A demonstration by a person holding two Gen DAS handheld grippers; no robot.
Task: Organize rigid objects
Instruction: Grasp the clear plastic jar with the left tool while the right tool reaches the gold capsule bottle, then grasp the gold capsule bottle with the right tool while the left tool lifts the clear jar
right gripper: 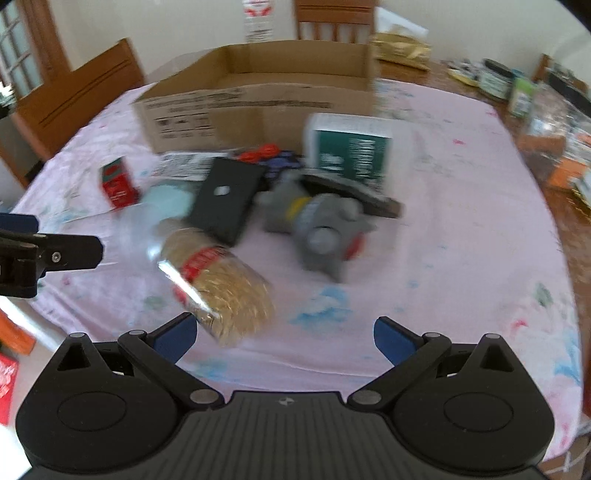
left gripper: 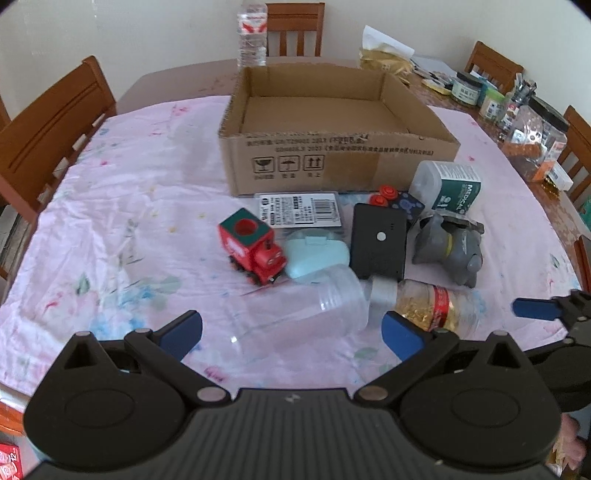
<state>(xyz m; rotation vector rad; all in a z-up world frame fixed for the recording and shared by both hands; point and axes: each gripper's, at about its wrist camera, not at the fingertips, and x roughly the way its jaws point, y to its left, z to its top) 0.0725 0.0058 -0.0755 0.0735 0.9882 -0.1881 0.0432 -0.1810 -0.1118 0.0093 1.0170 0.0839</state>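
An open cardboard box (left gripper: 332, 147) stands empty at mid-table. In front of it lie a red toy train (left gripper: 253, 247), a pale blue case (left gripper: 317, 256), a black flat device (left gripper: 378, 240), a grey toy figure (left gripper: 448, 247), a green-and-white medical bottle (left gripper: 448, 184), a clear jar (left gripper: 306, 314) and a gold-filled bottle (left gripper: 432, 306). My left gripper (left gripper: 291, 336) is open, just short of the clear jar. My right gripper (right gripper: 284, 339) is open and empty, near the gold-filled bottle (right gripper: 218, 277); that view is blurred. The grey figure (right gripper: 321, 225) lies ahead of it.
A pink cloth (left gripper: 129, 206) covers the table. A flat barcoded pack (left gripper: 299, 208) and red caps (left gripper: 384, 195) lie by the box. A water bottle (left gripper: 252, 33) stands behind it. Jars and clutter (left gripper: 517, 110) fill the far right. Wooden chairs (left gripper: 51, 129) ring the table.
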